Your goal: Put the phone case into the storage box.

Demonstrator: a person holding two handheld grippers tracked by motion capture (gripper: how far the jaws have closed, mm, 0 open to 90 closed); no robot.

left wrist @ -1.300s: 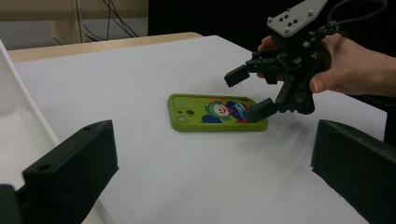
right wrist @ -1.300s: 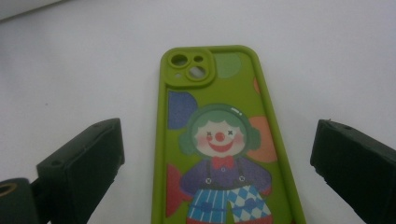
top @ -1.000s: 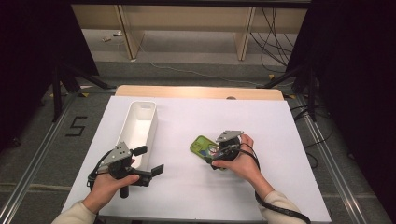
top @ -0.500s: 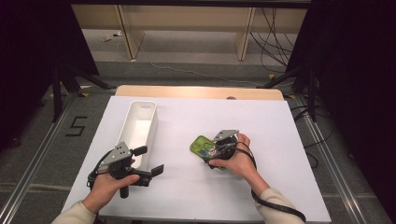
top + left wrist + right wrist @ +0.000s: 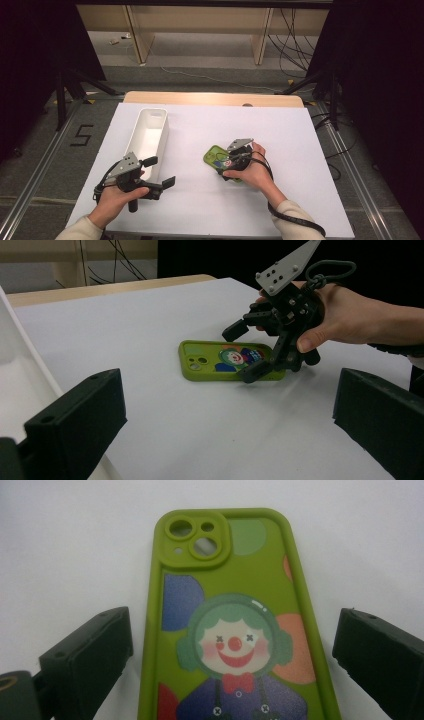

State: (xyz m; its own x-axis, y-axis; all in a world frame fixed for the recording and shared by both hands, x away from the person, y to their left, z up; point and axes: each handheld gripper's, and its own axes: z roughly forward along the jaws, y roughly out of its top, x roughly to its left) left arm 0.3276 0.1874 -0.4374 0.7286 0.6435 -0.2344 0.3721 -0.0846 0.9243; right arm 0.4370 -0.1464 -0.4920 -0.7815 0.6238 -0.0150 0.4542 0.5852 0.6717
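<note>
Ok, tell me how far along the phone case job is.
Early. Done: the right gripper is over the green phone case, jaws open on either side. In hand: nothing, the case lies flat on the table. Left: closing and lifting. The left gripper waits open beside the white bin.

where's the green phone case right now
The green phone case lies flat on the white table in the high view, right of the white bin, between the open right gripper's jaws.

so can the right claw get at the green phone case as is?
Probably yes. The right claw hangs open right over the green phone case, one jaw on each long side, and nothing lies between them on the white table.
</note>
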